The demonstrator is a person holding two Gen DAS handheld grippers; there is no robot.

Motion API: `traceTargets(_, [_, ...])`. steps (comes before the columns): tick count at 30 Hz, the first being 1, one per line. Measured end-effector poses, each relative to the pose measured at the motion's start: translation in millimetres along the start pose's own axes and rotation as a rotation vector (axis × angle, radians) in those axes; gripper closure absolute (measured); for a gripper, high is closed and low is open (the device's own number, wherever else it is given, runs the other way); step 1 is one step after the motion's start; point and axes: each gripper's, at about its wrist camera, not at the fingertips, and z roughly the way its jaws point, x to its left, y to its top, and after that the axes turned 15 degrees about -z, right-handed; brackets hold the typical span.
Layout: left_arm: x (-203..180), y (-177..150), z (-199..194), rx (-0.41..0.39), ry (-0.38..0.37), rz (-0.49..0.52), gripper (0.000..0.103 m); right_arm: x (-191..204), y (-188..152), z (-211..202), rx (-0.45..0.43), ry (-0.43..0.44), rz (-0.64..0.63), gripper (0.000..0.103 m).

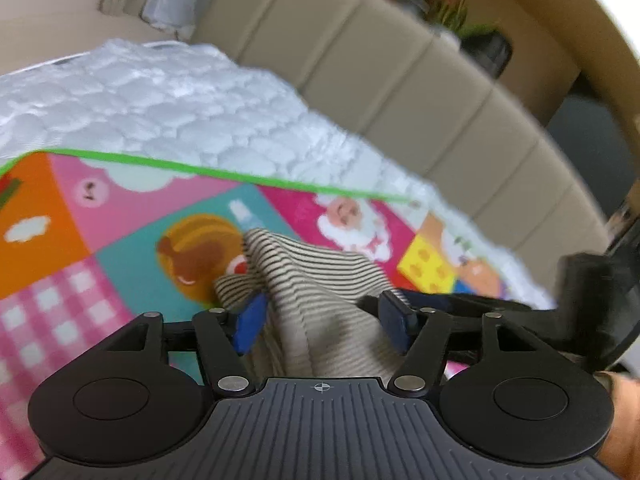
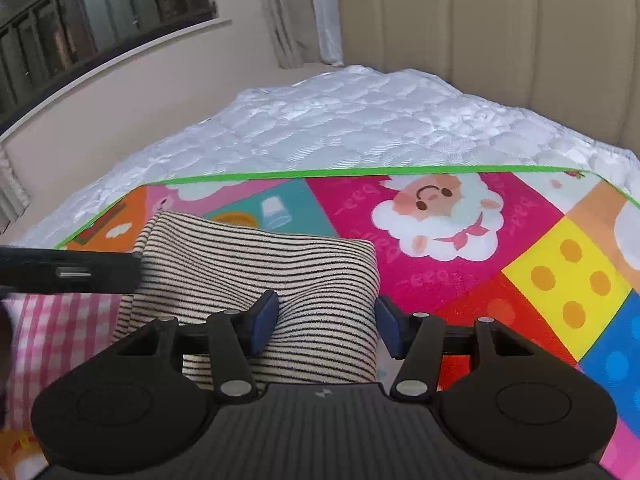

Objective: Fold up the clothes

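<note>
A cream garment with thin black stripes lies folded on a colourful play mat. In the left wrist view the striped garment rises in a bunched ridge between the blue pads. My left gripper is open with its jaws wide around that ridge. My right gripper is also open, straddling the garment's right edge, its left pad over the cloth. Each gripper shows in the other's view: the right gripper and the left gripper.
The mat has a green border and rests on a white quilted mattress. A beige padded headboard stands behind it. A wall with a barred window and a curtain is at the left. A hand shows at the right edge.
</note>
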Motion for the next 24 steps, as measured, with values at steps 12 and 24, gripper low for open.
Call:
traceTargets(12, [5, -18, -10, -0.041, 0.177, 0.047, 0.053, 26, -63, -41, -0.009, 0.1, -0.091, 0.034])
traceTargets(24, [-54, -5, -58, -0.15, 0.038, 0.048, 0.045, 38, -74, -50, -0.071, 0.016, -0.102, 0.032])
